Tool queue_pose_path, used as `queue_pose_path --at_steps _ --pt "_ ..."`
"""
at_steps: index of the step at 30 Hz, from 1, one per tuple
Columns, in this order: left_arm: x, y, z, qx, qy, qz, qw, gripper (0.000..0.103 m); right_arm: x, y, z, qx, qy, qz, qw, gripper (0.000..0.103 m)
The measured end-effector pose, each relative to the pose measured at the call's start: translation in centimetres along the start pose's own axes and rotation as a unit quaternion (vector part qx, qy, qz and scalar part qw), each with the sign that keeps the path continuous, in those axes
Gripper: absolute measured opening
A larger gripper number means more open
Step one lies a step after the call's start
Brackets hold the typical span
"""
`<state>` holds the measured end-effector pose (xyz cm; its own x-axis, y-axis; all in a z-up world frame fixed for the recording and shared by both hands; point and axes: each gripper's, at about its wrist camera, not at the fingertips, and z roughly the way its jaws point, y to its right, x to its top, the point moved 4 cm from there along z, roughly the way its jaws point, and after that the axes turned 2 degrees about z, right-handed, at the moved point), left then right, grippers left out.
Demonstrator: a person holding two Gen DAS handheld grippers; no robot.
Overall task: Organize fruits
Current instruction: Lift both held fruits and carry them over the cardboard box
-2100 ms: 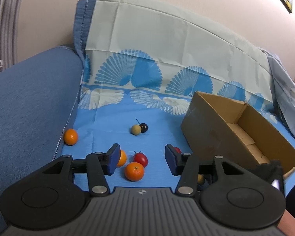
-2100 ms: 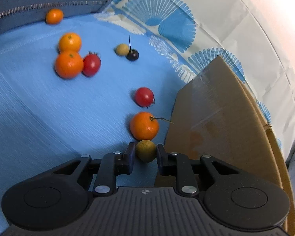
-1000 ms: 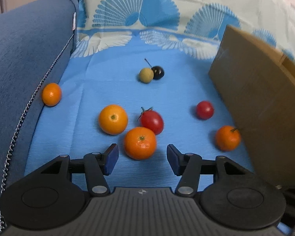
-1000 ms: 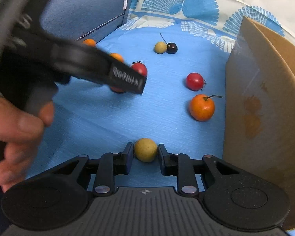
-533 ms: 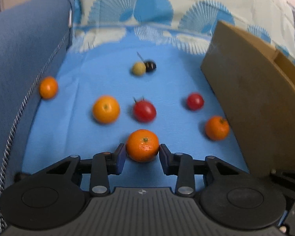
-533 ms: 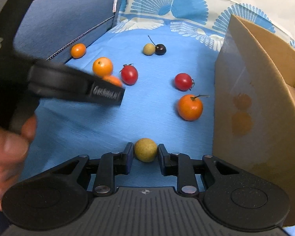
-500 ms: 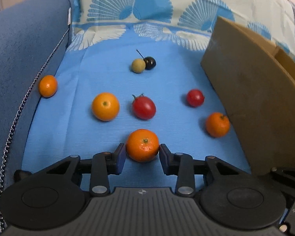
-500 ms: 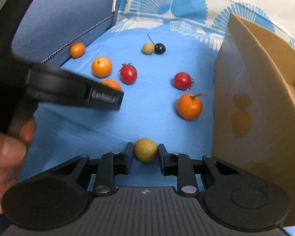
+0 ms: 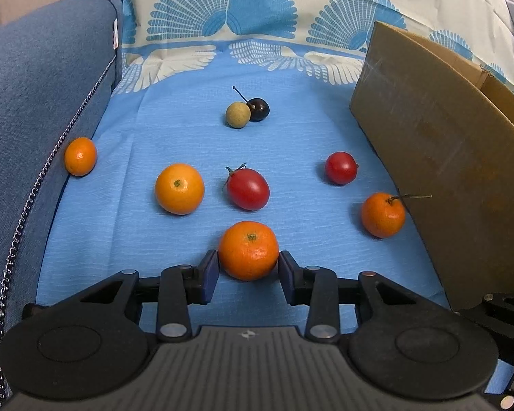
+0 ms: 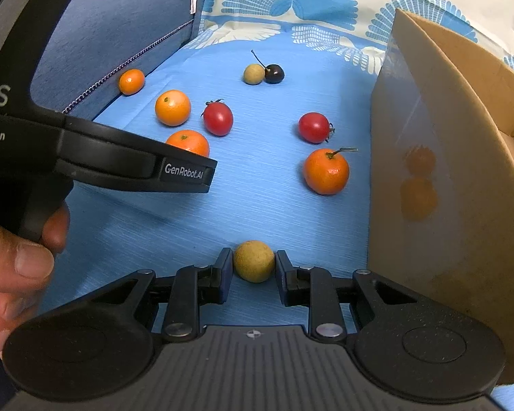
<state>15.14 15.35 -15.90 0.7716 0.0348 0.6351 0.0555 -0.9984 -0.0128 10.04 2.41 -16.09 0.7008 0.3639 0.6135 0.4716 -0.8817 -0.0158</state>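
My left gripper (image 9: 248, 269) is shut on an orange mandarin (image 9: 248, 250) just above the blue cloth. My right gripper (image 10: 253, 267) is shut on a small tan round fruit (image 10: 254, 260), close to the cardboard box (image 10: 445, 157). On the cloth lie another mandarin (image 9: 179, 188), a small one by the cushion (image 9: 80, 156), a stemmed one near the box (image 9: 382, 214), two red tomatoes (image 9: 247, 188) (image 9: 341, 167), a tan fruit (image 9: 237, 114) and a dark cherry (image 9: 258, 109).
A blue sofa cushion (image 9: 34, 102) with a zipper seam bounds the left side. The cardboard box (image 9: 438, 150) stands on the right, its side wall facing the fruit. A patterned cloth (image 9: 257, 17) rises at the back. The left gripper's body (image 10: 96, 157) crosses the right wrist view.
My left gripper lowered over the fruits and closed on the near mandarin about half a second ago. The right gripper has kept its hold on the tan fruit and drawn back slightly.
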Motion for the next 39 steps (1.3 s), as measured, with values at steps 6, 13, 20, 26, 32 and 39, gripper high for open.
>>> queue_pose_path --at_steps 6,13,20,26,32,39 --pt "0.0 0.2 0.0 0.004 0.004 0.009 0.9999 0.041 -0.1 -0.1 -0.1 0.001 0.002 -0.002 1.0 0.028" --pt "0.1 0.2 -0.7 -0.002 0.012 0.007 0.9999 0.04 -0.1 0.2 -0.3 -0.007 0.011 0.001 1.0 0.028" --pt "0.6 0.4 -3.1 -0.008 0.053 0.002 0.9986 0.04 0.3 0.3 -1.8 -0.003 0.043 0.001 0.999 0.027" --pt "0.6 -0.2 -6.1 -0.023 0.092 -0.043 0.9945 0.04 1.1 0.4 -4.4 0.002 0.087 -0.001 0.996 0.027" --pt "0.2 -0.3 -9.1 -0.044 0.12 -0.08 0.9886 0.04 1.6 1.6 -7.9 0.002 0.129 0.005 0.992 0.027" --pt "0.6 2.3 -12.1 -0.067 0.146 -0.044 0.9861 0.04 1.9 5.0 -11.8 0.0 0.162 0.03 0.986 0.027"
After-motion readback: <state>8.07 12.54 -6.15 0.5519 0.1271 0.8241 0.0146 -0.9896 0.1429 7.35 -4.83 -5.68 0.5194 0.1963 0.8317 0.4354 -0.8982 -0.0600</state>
